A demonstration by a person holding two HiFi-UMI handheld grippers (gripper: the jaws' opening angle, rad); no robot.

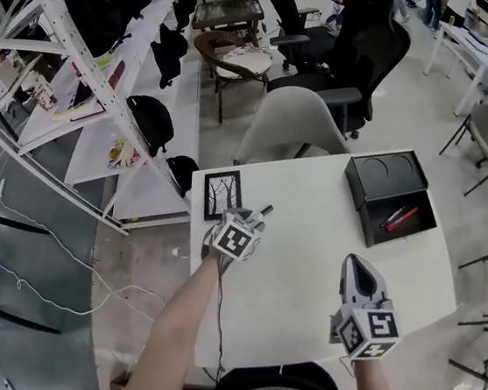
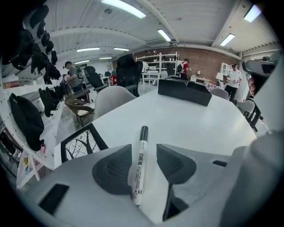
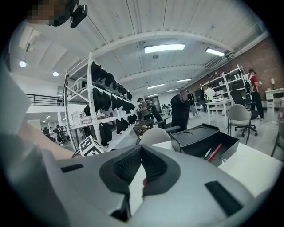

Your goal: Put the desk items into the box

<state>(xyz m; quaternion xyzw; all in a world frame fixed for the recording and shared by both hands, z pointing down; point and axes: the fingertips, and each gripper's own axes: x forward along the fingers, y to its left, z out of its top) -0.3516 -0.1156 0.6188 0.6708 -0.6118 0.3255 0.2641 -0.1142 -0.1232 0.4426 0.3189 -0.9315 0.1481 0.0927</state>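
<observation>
White marker with black cap (image 2: 139, 175) lies lengthwise between the left gripper's (image 2: 144, 153) parted jaws. The right gripper (image 3: 141, 153) is closed and empty. The open black box (image 1: 386, 176) is well apart, right.

We found the white surface (image 1: 306, 268) carrying an open black box (image 1: 386, 176) at its far right corner, a framed tree picture (image 1: 223, 194) at far left, and a marker (image 2: 140, 153) beside that.

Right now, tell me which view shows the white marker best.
The left gripper view: the white marker lies full length between the parted jaws, black cap and print visible. The head view shows only its dark tip poking past the left gripper. The right gripper view misses it.
</observation>
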